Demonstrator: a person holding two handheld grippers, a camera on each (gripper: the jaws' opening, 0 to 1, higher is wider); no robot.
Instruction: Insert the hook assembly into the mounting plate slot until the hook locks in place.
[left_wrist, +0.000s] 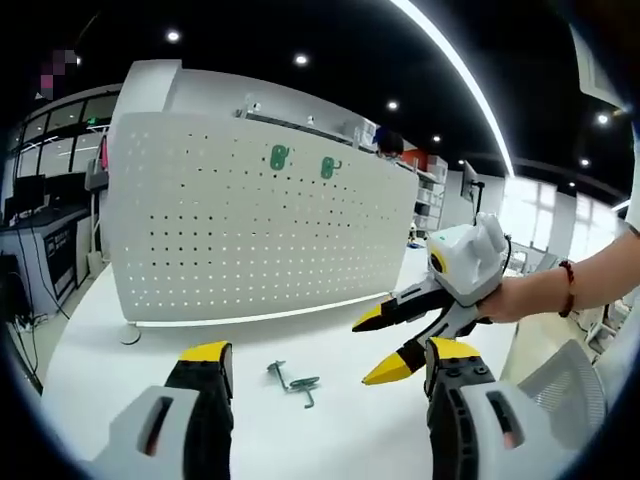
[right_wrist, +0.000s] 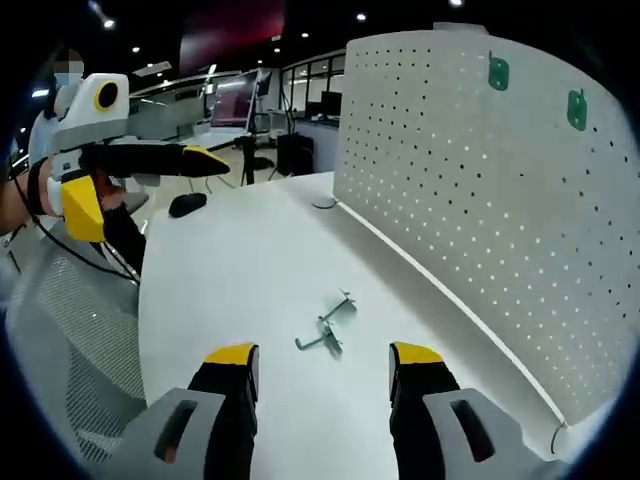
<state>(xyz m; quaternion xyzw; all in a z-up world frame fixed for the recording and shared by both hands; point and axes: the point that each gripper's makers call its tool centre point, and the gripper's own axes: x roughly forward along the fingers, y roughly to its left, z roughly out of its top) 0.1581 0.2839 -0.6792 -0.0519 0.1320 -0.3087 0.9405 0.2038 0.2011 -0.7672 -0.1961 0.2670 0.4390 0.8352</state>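
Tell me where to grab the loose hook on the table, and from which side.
Grip the hook on its straight wire shank, probably from above: it lies flat on the white table, apart from the pegboard, so the right gripper, jaws open just short of it, can straddle the wire.

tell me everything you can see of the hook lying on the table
The hook is a small bent piece of what looks like grey-green metal wire, with an angled arm and a short crosspiece at one end. It lies flat and loose on the white table, in front of the pegboard and apart from it. Nothing but the table touches it; it sits ahead of the right gripper, whose jaws stand open.
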